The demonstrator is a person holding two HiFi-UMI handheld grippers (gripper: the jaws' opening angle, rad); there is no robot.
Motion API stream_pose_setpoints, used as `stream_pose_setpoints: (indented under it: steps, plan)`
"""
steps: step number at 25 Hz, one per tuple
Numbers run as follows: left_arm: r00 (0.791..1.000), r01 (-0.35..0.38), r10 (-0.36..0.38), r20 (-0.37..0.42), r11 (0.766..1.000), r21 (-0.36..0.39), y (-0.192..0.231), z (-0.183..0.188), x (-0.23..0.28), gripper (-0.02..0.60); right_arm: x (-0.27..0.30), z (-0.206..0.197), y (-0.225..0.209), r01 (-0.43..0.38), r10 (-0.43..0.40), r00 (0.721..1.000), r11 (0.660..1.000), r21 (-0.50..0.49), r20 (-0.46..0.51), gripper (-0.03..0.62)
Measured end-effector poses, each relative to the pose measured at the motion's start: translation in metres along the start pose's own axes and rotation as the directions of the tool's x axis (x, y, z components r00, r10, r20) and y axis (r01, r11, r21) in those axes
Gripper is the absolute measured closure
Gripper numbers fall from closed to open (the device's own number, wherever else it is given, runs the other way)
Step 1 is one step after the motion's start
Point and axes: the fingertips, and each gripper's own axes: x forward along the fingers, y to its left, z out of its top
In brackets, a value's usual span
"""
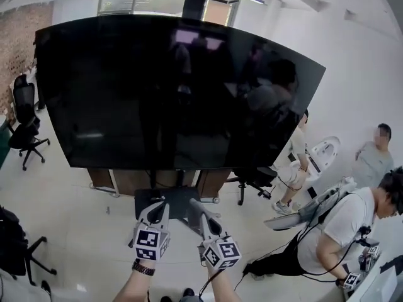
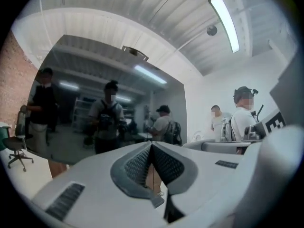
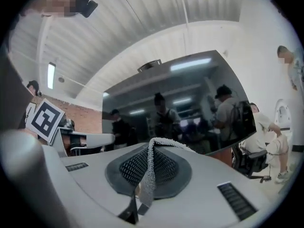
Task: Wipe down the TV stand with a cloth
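Left tongs [image 2: 151,146]: pressed together, pad against pad, nothing between them; aimed up at the television.
Right tongs [image 3: 151,142]: clamped on the cloth; just beside the left pair in the head view, tips angled toward them.
Cloth [image 3: 148,175]: grey woven strip, caught edge-on in the seam between the right pads [image 3: 166,167], touching both; apart from the left tongs.
Cloth axis: follows the seam lengthwise, from the near end of the pads up to the tips; folds over the tips there and trails toward the right side of the right gripper view.
TV stand [image 1: 176,199]: dark base plate on the floor under the television, just ahead of both pairs of tips in the head view; contact with cloth or tongs cannot be told.
Television [image 1: 176,93]: wide black screen, dark, mirroring people and ceiling lights.
Surroundings: black office chair [image 1: 25,124] at the left; person in a white shirt [image 1: 340,231] bent forward at the right.
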Motion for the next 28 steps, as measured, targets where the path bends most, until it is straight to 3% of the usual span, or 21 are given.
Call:
stream_pose_setpoints:
  steps: [5,7,14,28]
  plan:
    - [0.993,-0.105,0.111,0.033,0.986,-0.131,-0.007,0.036,-0.051,0.563,-0.029,0.055,0.016,-0.047,0.051,0.998,0.995,-0.084,0.044,0.576]
    - [0.989,-0.13,0.139,0.049,0.98,-0.151,-0.012,0.041,-0.057,0.563,-0.033,0.07,0.015,-0.062,0.07,0.995,0.991,-0.118,0.07,0.576]
    - [0.99,-0.127,0.131,0.044,0.989,-0.08,-0.037,0.044,-0.066,0.563,-0.044,0.088,0.033,-0.116,0.132,0.986,0.982,-0.148,0.101,0.577]
    - [0.992,-0.124,0.125,0.022,0.99,-0.065,-0.068,0.031,-0.082,0.563,-0.07,0.074,0.034,-0.14,0.149,0.986,0.983,-0.116,0.072,0.577]
